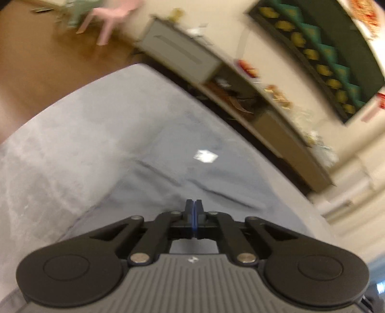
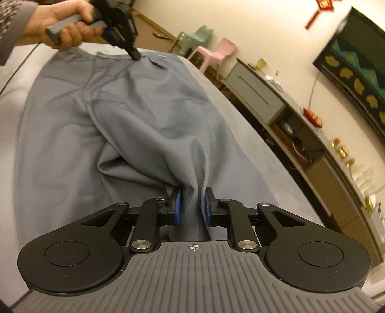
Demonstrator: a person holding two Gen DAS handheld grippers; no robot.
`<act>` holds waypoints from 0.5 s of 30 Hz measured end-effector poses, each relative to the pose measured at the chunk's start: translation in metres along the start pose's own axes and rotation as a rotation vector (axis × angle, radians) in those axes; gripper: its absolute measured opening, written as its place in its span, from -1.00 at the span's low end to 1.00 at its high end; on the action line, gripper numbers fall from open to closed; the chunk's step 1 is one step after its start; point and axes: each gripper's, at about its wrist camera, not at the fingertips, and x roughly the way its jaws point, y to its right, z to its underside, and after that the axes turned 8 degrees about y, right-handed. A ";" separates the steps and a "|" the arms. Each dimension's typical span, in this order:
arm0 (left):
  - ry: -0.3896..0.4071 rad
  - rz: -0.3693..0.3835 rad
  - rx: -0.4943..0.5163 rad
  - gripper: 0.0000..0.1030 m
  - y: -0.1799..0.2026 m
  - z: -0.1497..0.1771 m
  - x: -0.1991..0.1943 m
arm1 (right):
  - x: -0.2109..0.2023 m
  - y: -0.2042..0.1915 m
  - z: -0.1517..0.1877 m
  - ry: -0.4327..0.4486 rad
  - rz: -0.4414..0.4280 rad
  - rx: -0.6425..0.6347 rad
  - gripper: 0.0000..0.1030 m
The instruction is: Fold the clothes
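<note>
In the right wrist view we see, at the far left, the person's left hand (image 2: 63, 22) which holds the grey handle of the left gripper (image 2: 135, 55). This gripper points down at the waistband of the grey trousers (image 2: 79, 134), and its tip touches the cloth there; from this side we cannot tell if cloth is caught in it. In its own view the left gripper (image 1: 194, 207) has its two blue pads pressed together with no gap between them, and the picture is blurred, so we cannot tell if a thin edge of the trousers (image 1: 173, 173) is between the pads. The trousers lie spread on the grey cushion surface (image 2: 240, 125), with the waistband at the far end and the legs coming toward the right camera. A small white label (image 1: 205, 156) shows on the cloth in the left view. Nearer to us, the right gripper (image 2: 192, 204) is partly closed on a bunched, raised fold of one trouser leg, and the cloth fills the space between its blue pads (image 2: 178, 204). Further right, behind the cushion, stand a green chair (image 2: 197, 36) and a pink chair (image 2: 216, 54) on the brown floor. At the far right a long low cabinet (image 2: 312, 163) runs along the wall.
</note>
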 end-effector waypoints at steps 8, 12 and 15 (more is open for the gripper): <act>0.089 -0.118 -0.017 0.32 -0.032 0.000 -0.035 | -0.016 -0.026 -0.024 0.115 0.148 -0.054 0.31; 0.020 -0.112 -0.076 0.41 -0.045 0.010 -0.018 | 0.003 -0.065 -0.081 0.211 0.043 -0.162 0.62; -0.001 -0.099 -0.003 0.42 -0.033 0.013 -0.006 | 0.050 -0.091 -0.113 0.206 -0.026 -0.225 0.63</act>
